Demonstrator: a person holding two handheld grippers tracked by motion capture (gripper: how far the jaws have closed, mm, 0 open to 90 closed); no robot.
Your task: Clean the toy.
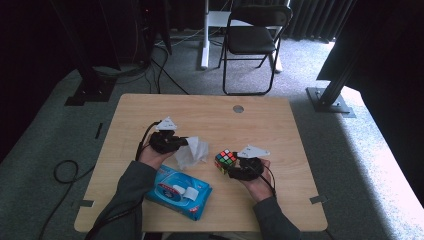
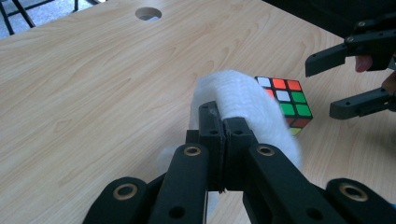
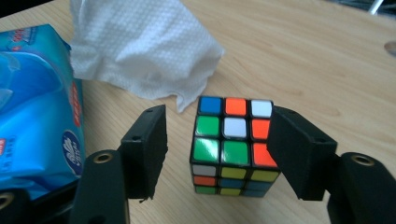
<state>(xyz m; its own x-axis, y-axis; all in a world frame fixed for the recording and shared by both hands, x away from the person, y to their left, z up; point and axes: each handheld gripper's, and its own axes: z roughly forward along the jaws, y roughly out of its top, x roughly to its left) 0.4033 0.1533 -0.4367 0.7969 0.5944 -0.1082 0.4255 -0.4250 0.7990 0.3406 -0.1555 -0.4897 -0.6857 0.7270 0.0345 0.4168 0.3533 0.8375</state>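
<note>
Left tongs point(image 2: 223, 122) clamping white wipe point(image 2: 252, 105), pulled free of blue wipe pack point(image 1: 178, 192); wipe hanging just beside puzzle cube point(image 3: 233, 144); cube resting on counter point(image 1: 210, 115), coloured faces up; right tongs point(image 3: 219, 154) standing wide, straddling cube, one jaw at cube's side, other apart, pads not pressing; judging: wipe fetched, cube placed; wiping of cube not yet begun; steadying cube probably remaining first.
</note>
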